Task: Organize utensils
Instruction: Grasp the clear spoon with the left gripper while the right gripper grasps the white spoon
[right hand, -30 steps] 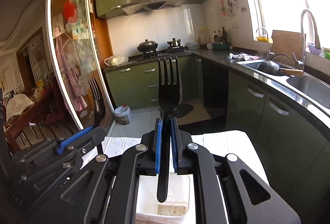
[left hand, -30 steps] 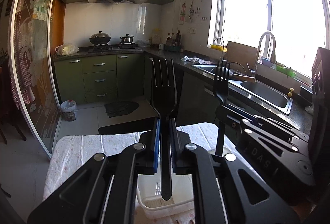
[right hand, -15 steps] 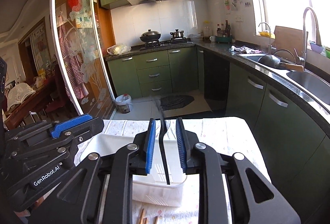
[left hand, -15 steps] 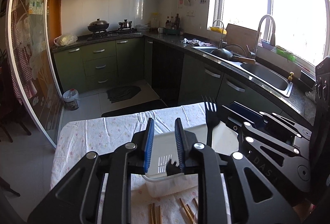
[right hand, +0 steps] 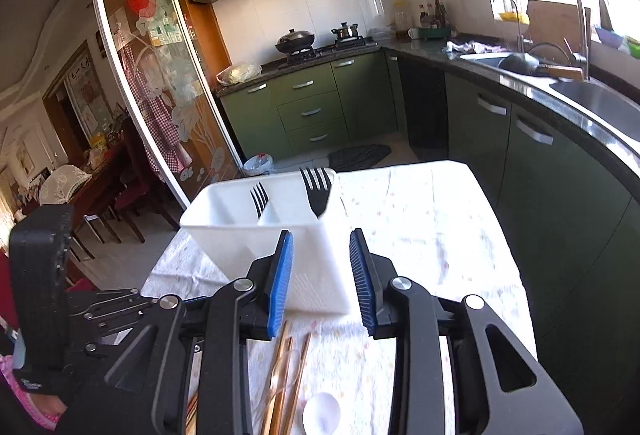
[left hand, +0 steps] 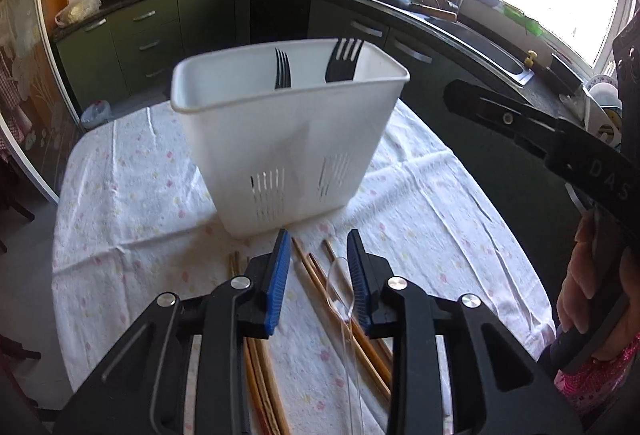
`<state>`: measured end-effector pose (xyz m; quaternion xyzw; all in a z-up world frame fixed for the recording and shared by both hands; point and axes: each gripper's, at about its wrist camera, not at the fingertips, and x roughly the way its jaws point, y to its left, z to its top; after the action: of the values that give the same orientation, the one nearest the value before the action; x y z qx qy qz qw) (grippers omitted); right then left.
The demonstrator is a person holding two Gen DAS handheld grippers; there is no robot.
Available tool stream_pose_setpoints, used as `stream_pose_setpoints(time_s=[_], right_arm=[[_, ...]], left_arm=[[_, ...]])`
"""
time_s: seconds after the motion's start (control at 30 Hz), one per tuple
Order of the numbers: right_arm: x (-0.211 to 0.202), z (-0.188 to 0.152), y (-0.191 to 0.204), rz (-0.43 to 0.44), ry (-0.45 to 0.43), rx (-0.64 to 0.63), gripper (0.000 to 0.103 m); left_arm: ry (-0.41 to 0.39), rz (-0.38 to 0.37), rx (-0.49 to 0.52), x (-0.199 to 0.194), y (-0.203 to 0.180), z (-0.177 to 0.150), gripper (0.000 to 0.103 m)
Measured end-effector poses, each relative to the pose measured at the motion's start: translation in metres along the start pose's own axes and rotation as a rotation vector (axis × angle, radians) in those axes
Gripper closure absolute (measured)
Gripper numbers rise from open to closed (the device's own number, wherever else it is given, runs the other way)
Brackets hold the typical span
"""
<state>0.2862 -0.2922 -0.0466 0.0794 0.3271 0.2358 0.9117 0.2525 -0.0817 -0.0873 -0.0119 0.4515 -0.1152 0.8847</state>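
- Fingers of the left gripper [left hand: 316, 267] and the right gripper [right hand: 322, 275] stand partly apart and empty; both have just been opening, with nothing between them.
- Two black forks [left hand: 282, 69] [left hand: 344, 61] stand in the white caddy [left hand: 280, 139], centre frame, one per compartment.
- That step looks finished; picking up the next utensil follows.
- Low in the left frame, on the cloth-covered surface [left hand: 440, 203], lie several wooden chopsticks [left hand: 312, 271] (too overlapped to count) and one clear spoon [left hand: 340, 287].
- A white spoon [right hand: 322, 413] shows at the right view's bottom edge.
- Next move calls for lowering onto a thin, flat piece.
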Motion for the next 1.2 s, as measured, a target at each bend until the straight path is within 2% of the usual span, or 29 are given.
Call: stream_pose_setpoints(time_s=[0.23, 0.43, 0.97, 1.0, 1.1, 1.2], right_arm=[[-0.003, -0.045, -0.023, 0.085, 0.149, 0.049, 0.067], [-0.002, -0.064, -0.032, 0.092, 0.189, 0.075, 0.065], [0.014, -0.065, -0.028, 0.088, 0.258, 0.07, 0.058], [0.015, -0.066, -0.028, 0.089, 0.263, 0.071, 0.058], [0.021, -0.071, -0.03, 0.093, 0.295, 0.08, 0.058], [0.031, -0.081, -0.034, 0.116, 0.351, 0.106, 0.058]], left_arm=[[0.118, -0.057, -0.036, 0.041, 0.002, -0.008, 0.075], [0.211, -0.118, -0.075, 0.072, 0.01, -0.013, 0.076], [0.259, -0.18, -0.077, 0.085, 0.005, -0.014, 0.075], [0.262, -0.188, -0.078, 0.085, 0.004, -0.014, 0.077], [0.264, -0.199, -0.064, 0.083, 0.002, -0.017, 0.101], [0.252, -0.212, -0.065, 0.081, 0.001, -0.02, 0.102]])
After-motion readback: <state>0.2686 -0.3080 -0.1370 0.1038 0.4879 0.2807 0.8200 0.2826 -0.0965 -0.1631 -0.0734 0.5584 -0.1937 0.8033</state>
